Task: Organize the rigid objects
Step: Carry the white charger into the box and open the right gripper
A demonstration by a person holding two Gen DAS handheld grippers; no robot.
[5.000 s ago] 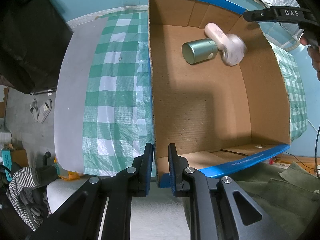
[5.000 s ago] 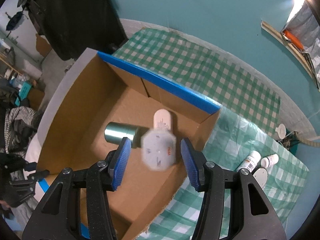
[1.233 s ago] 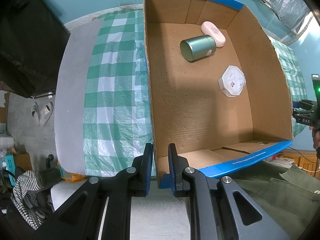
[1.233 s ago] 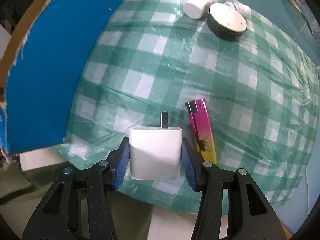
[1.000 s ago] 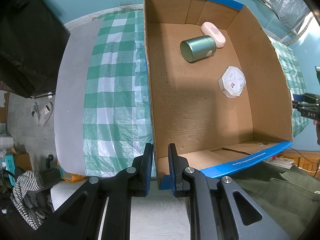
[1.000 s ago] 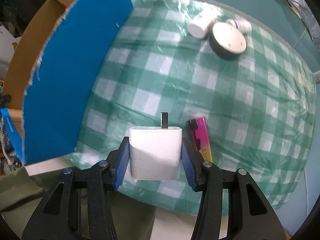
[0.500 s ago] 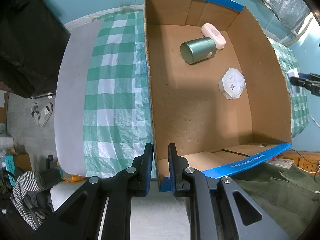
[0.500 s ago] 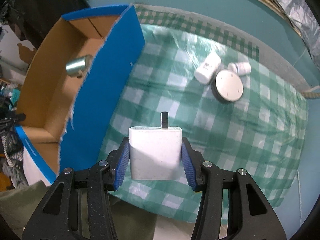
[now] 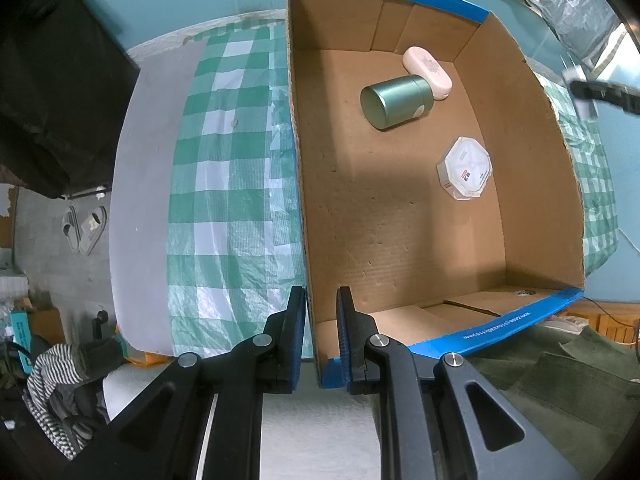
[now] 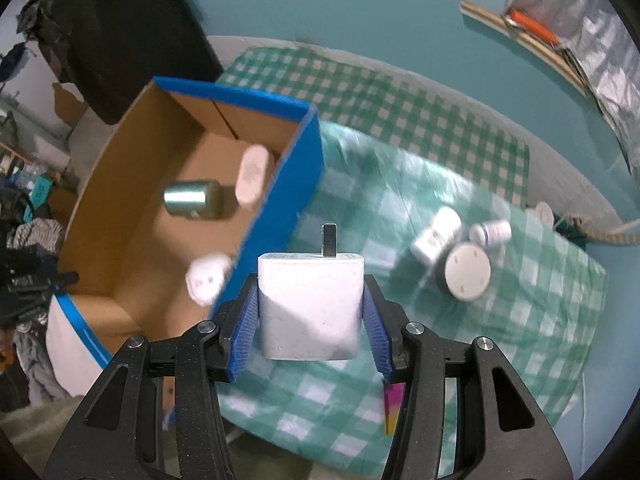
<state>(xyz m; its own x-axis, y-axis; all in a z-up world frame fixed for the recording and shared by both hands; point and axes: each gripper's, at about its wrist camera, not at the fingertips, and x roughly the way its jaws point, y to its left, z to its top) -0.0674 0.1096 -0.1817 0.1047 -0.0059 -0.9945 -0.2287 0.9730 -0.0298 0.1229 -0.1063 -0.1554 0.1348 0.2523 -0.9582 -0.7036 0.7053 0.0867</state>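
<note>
An open cardboard box (image 9: 536, 184) with blue-taped edges sits on the green checked cloth. In it lie a green tin (image 9: 396, 102), a pink case (image 9: 427, 73) and a white octagonal pill box (image 9: 464, 168). My left gripper (image 9: 321, 336) is shut on the box's near left wall. My right gripper (image 10: 310, 328) is shut on a white charger plug (image 10: 310, 308) and holds it in the air beside the box's right wall (image 10: 280, 208). The right gripper shows blurred at the left wrist view's right edge (image 9: 600, 92).
On the cloth to the right of the box lie two white pill bottles (image 10: 436, 236) (image 10: 490, 232), a round black-and-white tin (image 10: 466, 276) and a pink lighter (image 10: 392, 404). A green garment (image 9: 560, 376) lies at the near edge.
My right gripper has lifted the charger plug off the cloth and carried it up and left toward the box. The left gripper has kept its hold on the box wall.
</note>
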